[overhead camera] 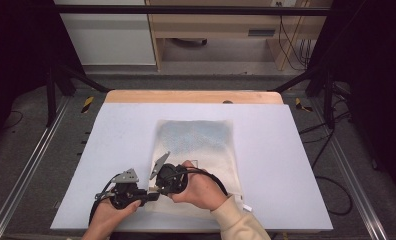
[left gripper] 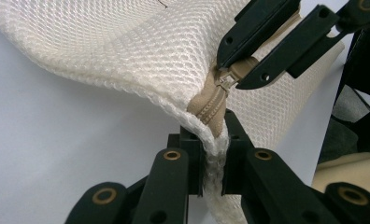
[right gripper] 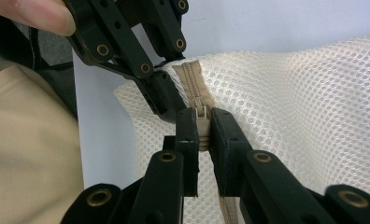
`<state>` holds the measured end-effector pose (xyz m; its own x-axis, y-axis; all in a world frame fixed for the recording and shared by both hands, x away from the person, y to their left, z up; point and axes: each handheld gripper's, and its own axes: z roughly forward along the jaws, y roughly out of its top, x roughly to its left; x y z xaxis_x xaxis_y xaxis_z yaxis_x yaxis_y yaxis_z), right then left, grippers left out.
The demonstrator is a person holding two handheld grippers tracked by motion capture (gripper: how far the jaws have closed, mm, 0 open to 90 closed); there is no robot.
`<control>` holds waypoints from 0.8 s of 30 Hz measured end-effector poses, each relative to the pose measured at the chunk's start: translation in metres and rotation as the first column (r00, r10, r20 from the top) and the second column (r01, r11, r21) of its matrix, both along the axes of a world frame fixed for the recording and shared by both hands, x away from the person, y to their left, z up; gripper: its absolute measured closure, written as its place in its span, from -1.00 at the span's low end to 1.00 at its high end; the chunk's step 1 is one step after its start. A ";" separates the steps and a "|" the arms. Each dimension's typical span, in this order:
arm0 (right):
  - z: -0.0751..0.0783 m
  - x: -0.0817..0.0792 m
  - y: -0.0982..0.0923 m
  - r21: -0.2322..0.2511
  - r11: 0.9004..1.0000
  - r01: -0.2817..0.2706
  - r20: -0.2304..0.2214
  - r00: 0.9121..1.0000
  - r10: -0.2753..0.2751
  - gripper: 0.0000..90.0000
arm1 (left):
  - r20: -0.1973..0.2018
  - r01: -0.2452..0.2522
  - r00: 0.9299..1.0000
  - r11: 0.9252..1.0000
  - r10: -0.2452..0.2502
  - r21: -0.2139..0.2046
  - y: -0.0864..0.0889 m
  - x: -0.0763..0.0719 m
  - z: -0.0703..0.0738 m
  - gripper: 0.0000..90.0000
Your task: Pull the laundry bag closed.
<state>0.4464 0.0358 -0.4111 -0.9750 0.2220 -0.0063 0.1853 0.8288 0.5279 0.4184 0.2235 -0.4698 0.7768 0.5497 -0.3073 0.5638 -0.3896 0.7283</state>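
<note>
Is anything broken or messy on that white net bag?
Nothing looks broken or spilled. The mesh bag lies on the table, its near corner lifted and bunched only because the left gripper pinches the bag's edge and the right gripper pinches the zipper pull. The zipper tape looks intact.

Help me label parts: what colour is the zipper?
Beige zipper, clearest in the right gripper view.

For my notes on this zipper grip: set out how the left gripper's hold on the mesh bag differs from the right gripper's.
The left gripper clamps the corded corner edge of the mesh bag, at the end of the zipper tape; the right gripper clamps the zipper pull itself. In the high view, the left gripper lies off the bag's near left corner, the right gripper over the bag. Both are shut, close together.
</note>
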 end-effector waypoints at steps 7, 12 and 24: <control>0.002 -0.003 0.000 -0.002 1.000 -0.002 0.010 1.000 0.002 0.82 | 0.009 0.006 1.000 1.000 -0.006 0.003 0.000 -0.001 0.002 0.83; 0.003 -0.003 -0.003 0.002 1.000 -0.005 0.006 1.000 0.005 0.82 | 0.006 0.010 1.000 1.000 -0.010 -0.008 -0.001 -0.002 0.003 0.83; 0.000 -0.004 -0.009 -0.010 1.000 0.008 0.001 1.000 -0.008 0.82 | 0.014 0.022 1.000 1.000 -0.022 0.001 -0.002 -0.003 0.003 0.83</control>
